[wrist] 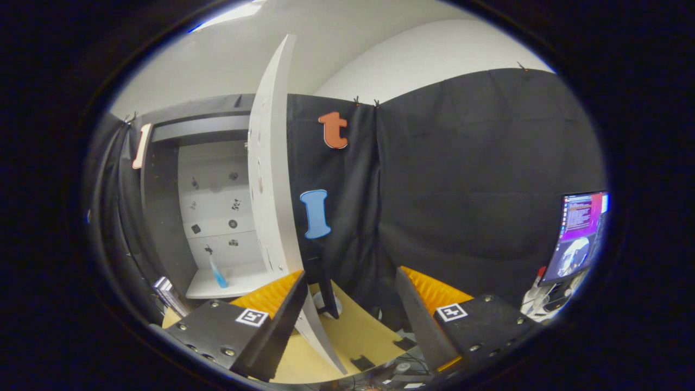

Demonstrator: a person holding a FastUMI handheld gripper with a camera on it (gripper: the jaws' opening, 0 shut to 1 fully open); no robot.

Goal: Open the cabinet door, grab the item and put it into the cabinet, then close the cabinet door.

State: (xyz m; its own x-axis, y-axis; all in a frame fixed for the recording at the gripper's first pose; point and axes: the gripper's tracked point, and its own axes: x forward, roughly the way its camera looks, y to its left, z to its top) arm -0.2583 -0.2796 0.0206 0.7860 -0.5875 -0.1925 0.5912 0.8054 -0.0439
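Cabinet point(163, 217) is standing at the far left of the booth, its door point(271, 163) swung wide open and showing edge-on just ahead of the gripper's left finger. Inside, the pale back wall is carrying several small dark marks in rows. A blue bottle point(218, 274) is sitting upright on the cabinet's bottom shelf point(239, 282), near that shelf's front edge and toward its left side. The bottle is lying well beyond the fingertips, apart from them.

Gripper point(347, 296) is hovering with its fingers spread wide and nothing between them. The lower edge of the door is passing close by the left finger point(271, 304); whether it is touching cannot be told. The right finger point(429, 298) is hanging free, well away from the door.

Desk point(353, 331), tan-topped, is lying below and between the fingers. A dark upright stand point(326, 293) is rising from it just behind the door's bottom corner. A lit monitor point(578, 233) is glowing at the far right, past the right finger.
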